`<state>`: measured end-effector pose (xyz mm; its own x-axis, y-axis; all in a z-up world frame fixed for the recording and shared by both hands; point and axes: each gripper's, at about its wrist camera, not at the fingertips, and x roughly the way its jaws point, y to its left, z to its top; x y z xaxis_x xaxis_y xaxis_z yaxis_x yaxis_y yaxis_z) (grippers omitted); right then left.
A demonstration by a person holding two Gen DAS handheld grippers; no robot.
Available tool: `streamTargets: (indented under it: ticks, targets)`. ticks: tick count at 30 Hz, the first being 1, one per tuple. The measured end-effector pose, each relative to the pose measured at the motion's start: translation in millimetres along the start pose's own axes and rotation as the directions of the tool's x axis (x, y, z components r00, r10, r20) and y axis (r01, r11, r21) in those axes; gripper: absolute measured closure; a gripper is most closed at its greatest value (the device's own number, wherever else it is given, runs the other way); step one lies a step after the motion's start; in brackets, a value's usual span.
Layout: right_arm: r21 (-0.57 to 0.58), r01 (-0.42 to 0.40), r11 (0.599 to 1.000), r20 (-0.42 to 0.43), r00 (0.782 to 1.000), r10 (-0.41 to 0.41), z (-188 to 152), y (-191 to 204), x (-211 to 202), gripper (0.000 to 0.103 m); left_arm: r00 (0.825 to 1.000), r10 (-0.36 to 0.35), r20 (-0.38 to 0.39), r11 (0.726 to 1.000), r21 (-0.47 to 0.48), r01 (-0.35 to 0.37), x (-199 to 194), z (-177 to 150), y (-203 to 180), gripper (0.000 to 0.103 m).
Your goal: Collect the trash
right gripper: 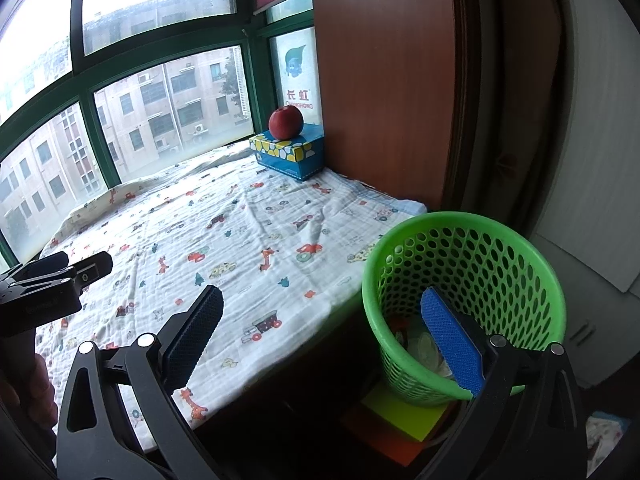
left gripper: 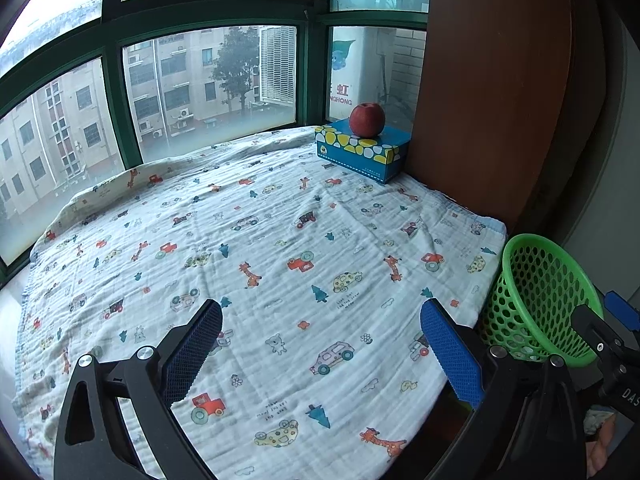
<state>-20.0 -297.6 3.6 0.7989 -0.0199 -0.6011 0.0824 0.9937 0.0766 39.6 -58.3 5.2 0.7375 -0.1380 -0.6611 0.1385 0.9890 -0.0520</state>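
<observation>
Both grippers, left gripper point(left gripper: 320, 356) and right gripper point(right gripper: 322, 354), spread empty; trash sits in green basket point(right gripper: 464, 304), printed cloth point(left gripper: 260, 260) looks litter-free — likely near done.

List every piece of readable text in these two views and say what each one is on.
"长虹" and "CHANGHONG": red, on the white appliance outside the window.
"DAS": cut off, on black gripper hardware at the left view's right edge.
Small print on the blanket: too small to read.
Tissue box print: too blurred to read.
</observation>
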Motion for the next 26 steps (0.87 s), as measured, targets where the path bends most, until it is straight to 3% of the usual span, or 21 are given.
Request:
streamTargets:
  ticks: [26]
  targets:
    - [0.010,-0.009,1.000,0.000,1.000,0.009,-2.1,0.6,1.1,0.005,1.000,-0.001,-0.003,1.000,0.002,0.001,-0.4,-3.3,-6.8,0.007]
